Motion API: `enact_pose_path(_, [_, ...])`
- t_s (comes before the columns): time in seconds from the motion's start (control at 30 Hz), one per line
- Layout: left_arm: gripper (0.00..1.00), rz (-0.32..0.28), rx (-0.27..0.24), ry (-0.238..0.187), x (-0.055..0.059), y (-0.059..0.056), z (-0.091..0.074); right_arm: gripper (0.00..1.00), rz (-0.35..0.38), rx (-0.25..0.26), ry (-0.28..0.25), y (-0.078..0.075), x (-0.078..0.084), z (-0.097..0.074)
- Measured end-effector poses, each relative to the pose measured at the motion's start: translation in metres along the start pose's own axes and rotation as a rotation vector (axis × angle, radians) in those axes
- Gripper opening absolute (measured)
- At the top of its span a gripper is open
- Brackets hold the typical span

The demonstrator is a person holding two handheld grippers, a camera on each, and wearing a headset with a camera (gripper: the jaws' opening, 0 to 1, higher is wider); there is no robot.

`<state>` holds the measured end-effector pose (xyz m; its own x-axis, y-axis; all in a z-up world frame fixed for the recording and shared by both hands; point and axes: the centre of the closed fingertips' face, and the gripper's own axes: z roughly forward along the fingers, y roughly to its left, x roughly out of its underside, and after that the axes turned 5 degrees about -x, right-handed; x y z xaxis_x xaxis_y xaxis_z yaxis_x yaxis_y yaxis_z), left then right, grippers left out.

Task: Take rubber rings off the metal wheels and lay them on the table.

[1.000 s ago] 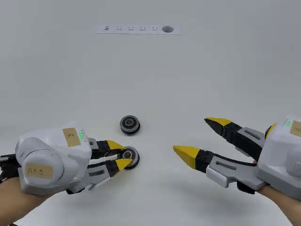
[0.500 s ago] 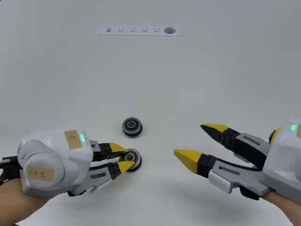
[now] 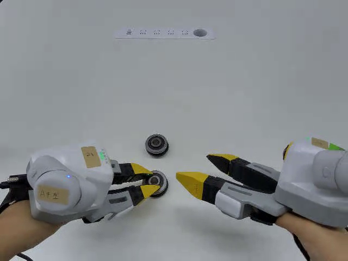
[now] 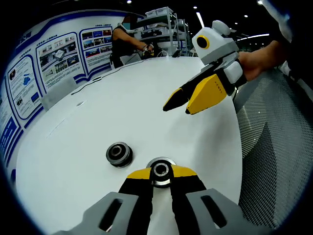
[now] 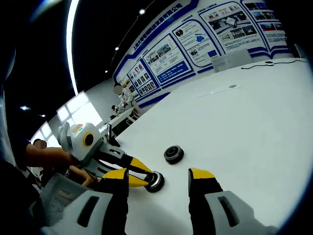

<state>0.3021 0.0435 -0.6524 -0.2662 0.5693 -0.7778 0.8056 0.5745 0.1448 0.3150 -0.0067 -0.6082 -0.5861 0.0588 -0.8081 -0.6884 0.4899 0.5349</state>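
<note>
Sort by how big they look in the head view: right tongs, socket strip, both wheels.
1. Right tongs, though nearest the camera.
2. Socket strip.
3. Far wheel and near wheel look alike.

A showroom-like lab hall: blue-framed poster boards (image 5: pixel 166 54), metal shelving racks (image 4: pixel 164 22) and ceiling lights (image 4: pixel 199 19) surround the large white surface (image 3: pixel 244 98).

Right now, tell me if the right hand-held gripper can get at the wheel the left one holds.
Probably yes. The right hand-held gripper is open and points at the near wheel across bare table. The left hand-held gripper clamps it from the other side, leaving the facing edge exposed.
</note>
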Motion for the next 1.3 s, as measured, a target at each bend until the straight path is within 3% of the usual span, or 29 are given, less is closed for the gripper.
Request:
enact_pose_path(0.33, [0.13,0.018,0.016,0.005,0.0,0.0,0.0,0.51,0.125,-0.05,-0.003,0.018,0.013,0.024])
enact_pose_path(0.47, [0.13,0.018,0.016,0.003,0.0,0.0,0.0,0.48,0.233,-0.054,0.0,0.019,0.018,0.033])
enact_pose_path(0.8, [0.13,0.018,0.016,-0.001,0.0,0.0,0.0,0.47,0.329,-0.043,0.036,0.015,0.028,0.044])
enact_pose_path(1.3, [0.13,0.012,0.011,-0.008,0.001,0.0,0.0,0.47,0.392,-0.051,0.057,0.018,0.038,0.046])
